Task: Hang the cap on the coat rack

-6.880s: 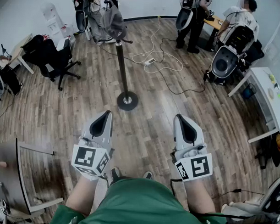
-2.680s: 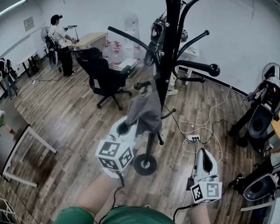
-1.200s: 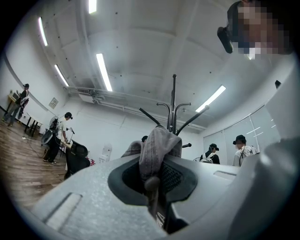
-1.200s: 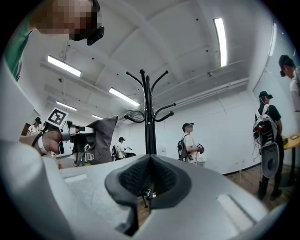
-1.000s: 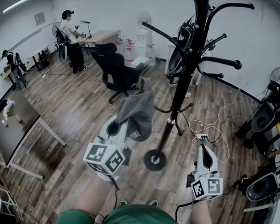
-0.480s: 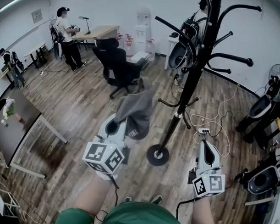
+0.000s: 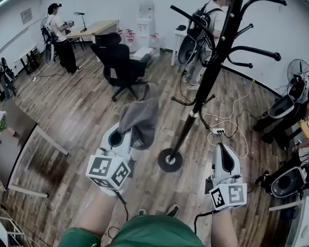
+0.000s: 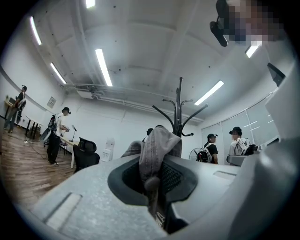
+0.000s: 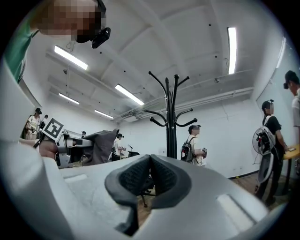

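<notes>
**Cap Held Up Next to the Coat Rack, Not on a Hook**

We hold the grey cap [image 7: 140,119] in our left hand-held gripper [image 8: 157,177]. Its two jaws are pinched tight on the cloth. The cap sticks up from between them and flops over the tip. The cap is up in the air, to the left of the coat rack [image 7: 210,79]. It does not touch the black pole, and it is not on any hook. The hooks curve out from the pole high above the cap, near the top of the rack.

Our right hand-held gripper [image 7: 224,154] is on the other side of the rack, just right of its round foot [image 7: 170,160]. Its jaws are pressed together — nothing is between them. It points up toward the rack and is apart from it.

The round foot sits on the wooden floor [image 7: 84,113], between our two grippers. A white cable [image 7: 236,110] lies in loops on the floor to the right of the pole. A black chair [image 7: 118,63] stands behind the rack and off to its left, well apart from it. A person with a backpack [image 7: 206,26] stands behind the rack, close beside the pole from where we look.
</notes>
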{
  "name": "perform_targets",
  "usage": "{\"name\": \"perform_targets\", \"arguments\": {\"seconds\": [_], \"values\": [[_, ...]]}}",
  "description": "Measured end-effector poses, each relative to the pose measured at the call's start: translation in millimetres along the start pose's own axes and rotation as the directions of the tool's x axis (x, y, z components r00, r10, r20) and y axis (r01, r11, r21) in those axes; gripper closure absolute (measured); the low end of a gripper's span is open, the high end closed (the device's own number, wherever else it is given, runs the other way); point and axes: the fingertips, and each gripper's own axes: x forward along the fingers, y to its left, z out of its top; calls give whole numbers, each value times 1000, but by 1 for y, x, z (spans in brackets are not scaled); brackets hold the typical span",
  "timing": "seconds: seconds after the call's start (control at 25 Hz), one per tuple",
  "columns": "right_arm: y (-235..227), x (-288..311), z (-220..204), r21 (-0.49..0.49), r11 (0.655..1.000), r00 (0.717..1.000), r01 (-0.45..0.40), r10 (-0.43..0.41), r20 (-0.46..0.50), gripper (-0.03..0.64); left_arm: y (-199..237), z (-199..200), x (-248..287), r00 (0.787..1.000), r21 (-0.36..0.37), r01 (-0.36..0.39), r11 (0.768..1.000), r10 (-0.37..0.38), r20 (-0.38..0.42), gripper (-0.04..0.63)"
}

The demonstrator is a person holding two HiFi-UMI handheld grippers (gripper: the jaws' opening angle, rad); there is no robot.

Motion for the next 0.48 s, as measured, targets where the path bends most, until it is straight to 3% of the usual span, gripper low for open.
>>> {"name": "perform_targets", "arguments": {"seconds": [0.48], "values": [[-9,21,11,-13,1000,1000,5,-5,10,614,10,-16,7,999,25,-14,1000,14,-31,558]]}}
